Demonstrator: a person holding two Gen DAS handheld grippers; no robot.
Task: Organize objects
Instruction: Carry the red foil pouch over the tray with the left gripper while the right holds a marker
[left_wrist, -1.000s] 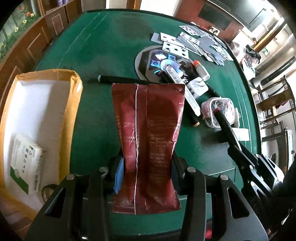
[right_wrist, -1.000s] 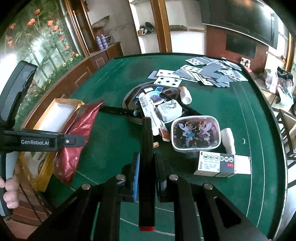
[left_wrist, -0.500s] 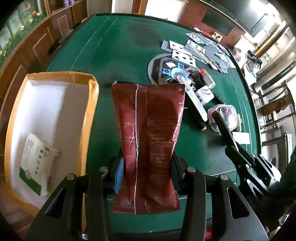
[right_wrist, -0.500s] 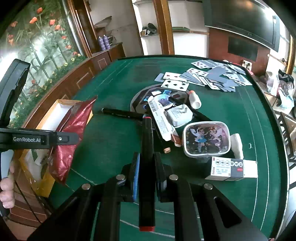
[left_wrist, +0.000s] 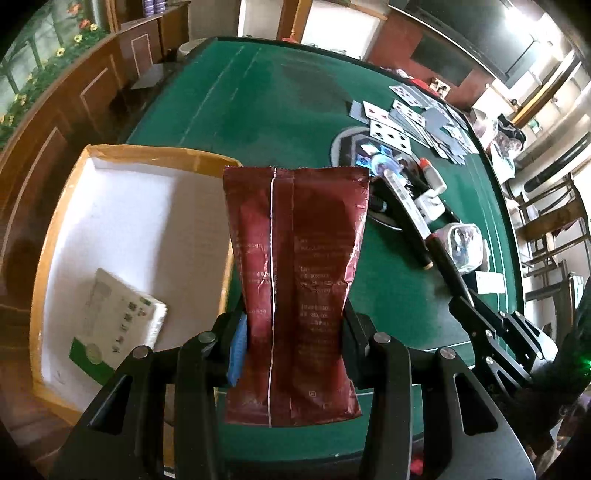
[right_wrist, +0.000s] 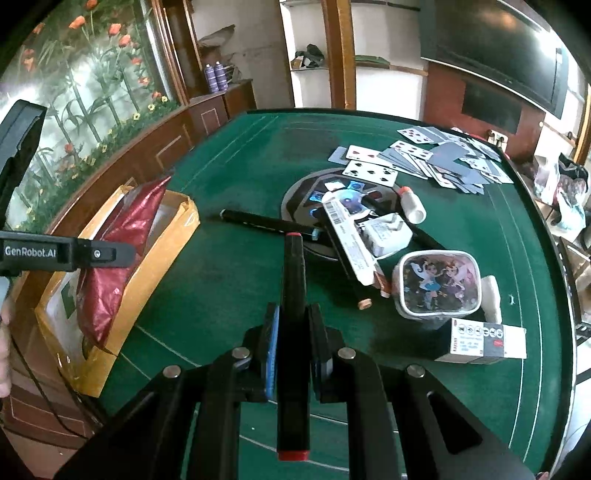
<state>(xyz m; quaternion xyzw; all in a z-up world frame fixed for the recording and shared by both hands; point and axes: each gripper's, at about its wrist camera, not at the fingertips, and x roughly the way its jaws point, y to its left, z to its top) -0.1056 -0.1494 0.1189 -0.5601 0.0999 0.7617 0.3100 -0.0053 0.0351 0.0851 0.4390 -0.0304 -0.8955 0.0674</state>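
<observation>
Red foil pouch clamped near its lower end in the left gripper; jaws clenched on it from both sides. Pouch stands out along the fingers, long axis in line with the gripper, serrated top seal leading, back seam facing the camera. In the right wrist view the same pouch hangs over the near corner of the cardboard box, its top end slanting up and away. Held high rather than on the felt, probably so it clears the box wall before being set down inside.

Box sits at the left edge of the tabletop, open side up, white inside. A white-and-green carton lies flat in it already, which suggests the box is the collecting place.

Right gripper: jaws grasping a black marker, long axis along the fingers, red-ringed ends fore and aft, tip pointing toward the clutter at the tabletop's middle. Likely next for the box.

Unsorted items, well apart from the box: another black pen lying crosswise, a white charger plug, a lidded tub with a fairy picture, a small flat carton just beside it, playing cards fanned at the far side.
</observation>
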